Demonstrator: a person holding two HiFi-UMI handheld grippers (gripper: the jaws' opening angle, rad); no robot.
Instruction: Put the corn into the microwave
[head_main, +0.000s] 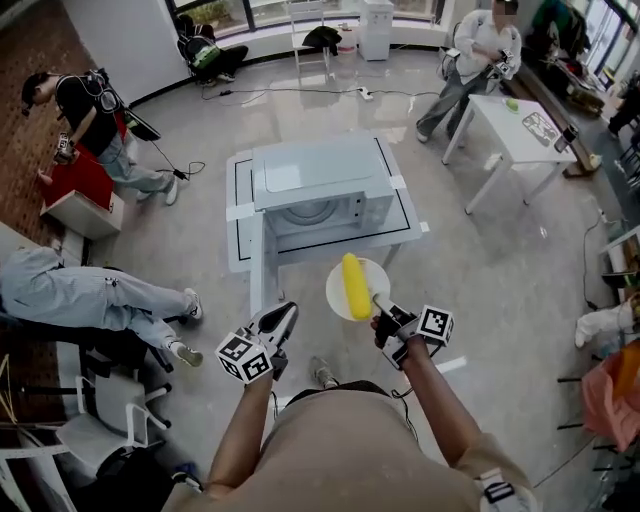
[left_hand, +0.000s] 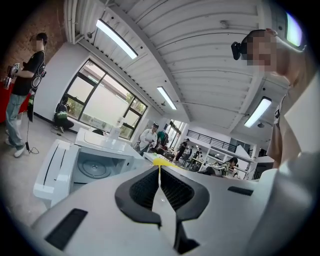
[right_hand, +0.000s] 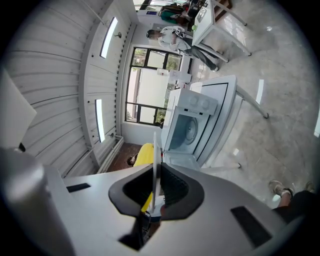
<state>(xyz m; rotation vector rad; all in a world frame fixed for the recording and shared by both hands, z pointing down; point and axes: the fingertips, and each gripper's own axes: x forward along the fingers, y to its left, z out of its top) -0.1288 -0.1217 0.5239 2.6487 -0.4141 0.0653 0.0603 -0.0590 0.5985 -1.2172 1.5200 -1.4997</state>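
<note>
A yellow corn cob lies on a small white plate held in the air just in front of the microwave. My right gripper is shut on the plate's near rim; in the right gripper view the plate stands edge-on between the jaws with the corn beside it. The white microwave stands on a low white table, its door swung open and the turntable showing. My left gripper is shut on nothing, left of the plate.
A person's legs stretch out from a chair at the left. Another person stands at the far left, one sits at the back right by a white table. Cables lie on the floor behind the microwave.
</note>
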